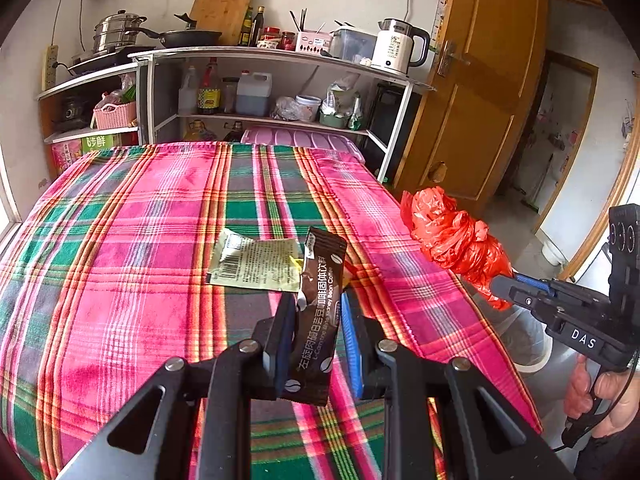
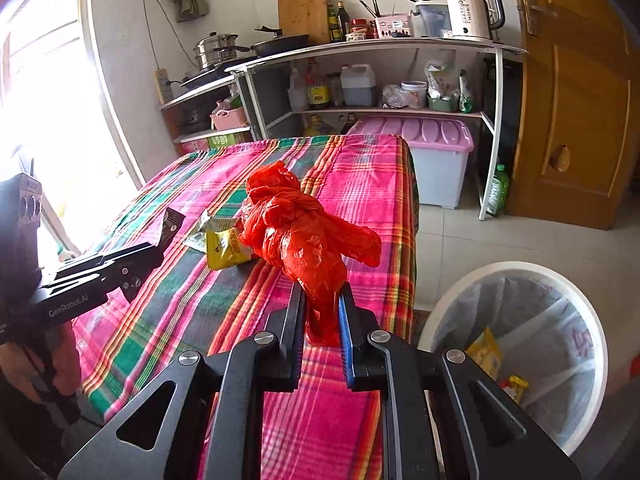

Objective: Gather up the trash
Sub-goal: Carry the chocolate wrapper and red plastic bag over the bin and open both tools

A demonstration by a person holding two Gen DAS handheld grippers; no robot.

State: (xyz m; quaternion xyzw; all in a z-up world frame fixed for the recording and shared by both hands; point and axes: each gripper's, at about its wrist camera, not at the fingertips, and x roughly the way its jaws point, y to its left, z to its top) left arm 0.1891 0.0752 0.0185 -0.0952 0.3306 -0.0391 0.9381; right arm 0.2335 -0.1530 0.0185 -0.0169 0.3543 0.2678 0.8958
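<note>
Black metal arms frame both views, and between them each tool has something pinched. The left gripper [image 1: 318,312] has its jaws clenched on a dark brown coffee sachet [image 1: 318,304], which stands tilted between the blue-lined pads and rises clear of the plaid cloth [image 1: 120,260] that covers the surface. Off to its right, past the cloth's edge, the right gripper [image 2: 322,312] grasps a crumpled red plastic bag [image 2: 300,232] by its lower end, the bunched bulk of it sticking up and forward above the jaws. A bare hand [image 1: 600,396] shows around that tool's handle in the left view. Down on the tiled floor [image 2: 480,240] beside the surface sits a white bin [image 2: 440,312] with a clear liner, and a couple of yellow wrappers [image 2: 486,354] lie inside it. Just beyond the sachet, flat on the cloth, rests a pale green wrapper [image 1: 252,264] with a barcode and small print facing up; from the right view its yellow printed side [image 2: 226,250] shows next to the red bag. Further back, past the far edge of the cloth, a white-framed shelf unit [image 1: 256,54] holds bottles, jars and a pink basket [image 1: 116,114]. On top stand a steel steamer pot [image 1: 116,34], a black frying pan [image 1: 188,38], a wooden chopping board [image 1: 222,10] leaning on the wall, and a white electric kettle [image 1: 400,46]. A pink-lidded storage box [image 2: 432,152] sits under the shelves, and a brown wooden door [image 1: 472,92] stands at the right.
</note>
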